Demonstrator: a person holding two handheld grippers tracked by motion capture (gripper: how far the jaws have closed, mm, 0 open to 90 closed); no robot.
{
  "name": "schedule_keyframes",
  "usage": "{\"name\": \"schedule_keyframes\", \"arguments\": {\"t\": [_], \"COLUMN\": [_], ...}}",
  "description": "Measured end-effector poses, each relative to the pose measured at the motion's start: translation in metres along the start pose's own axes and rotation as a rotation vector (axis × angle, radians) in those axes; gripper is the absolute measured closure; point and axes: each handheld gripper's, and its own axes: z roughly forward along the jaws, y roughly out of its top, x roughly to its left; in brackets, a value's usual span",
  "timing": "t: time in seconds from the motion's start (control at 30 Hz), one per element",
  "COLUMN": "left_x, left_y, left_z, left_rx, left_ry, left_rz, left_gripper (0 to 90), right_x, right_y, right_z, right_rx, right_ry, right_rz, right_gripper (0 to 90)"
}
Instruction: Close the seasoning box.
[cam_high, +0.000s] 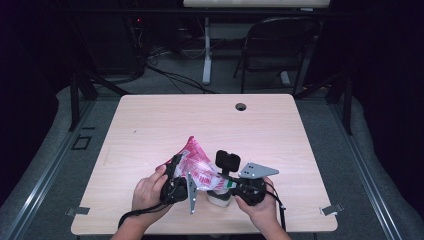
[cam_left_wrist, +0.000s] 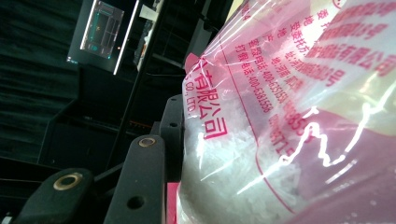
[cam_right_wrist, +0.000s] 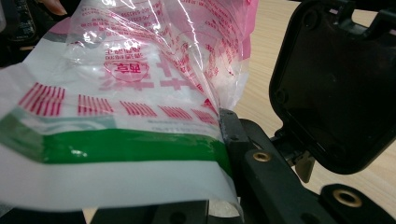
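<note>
High view shows a clear plastic bag (cam_high: 196, 165) printed in pink-red lettering, held up just above the near edge of the wooden table (cam_high: 150, 125) between both grippers; its top corner rises to a peak; left gripper (cam_high: 176, 181) clamps the bag's left side, jaws closed on the film; right gripper (cam_high: 231, 184) grips the right edge, jaws pinched on a green and white band; left gripper view reveals white grains inside the bag (cam_left_wrist: 289, 116); right gripper view shows crinkled, glossy film (cam_right_wrist: 140, 70) with red stripes.
</note>
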Motion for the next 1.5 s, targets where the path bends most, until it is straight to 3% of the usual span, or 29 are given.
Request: {"name": "schedule_keyframes", "arguments": {"t": [0.3,0.73,1.5], "left_x": [0.000,0.002,-0.002], "left_y": [-0.003,-0.009,-0.022], "left_z": [0.000,0.000,0.000], "left_rx": [-0.003,-0.014,0.005], "left_ry": [-0.015,-0.058,-0.124], "left_rz": [-0.024,-0.093,-0.155], "left_gripper": [66.3,66.2,66.3], "right_x": [0.001,0.004,0.007], "right_y": [0.003,0.009,0.016], "right_z": [-0.002,-0.004,0.001], "right_rx": [-0.009,-0.017,-0.028], "right_ry": [-0.001,0.004,0.014], "right_rz": [-0.004,-0.022,-0.032], "right_gripper": [90.0,90.0,90.0]}}
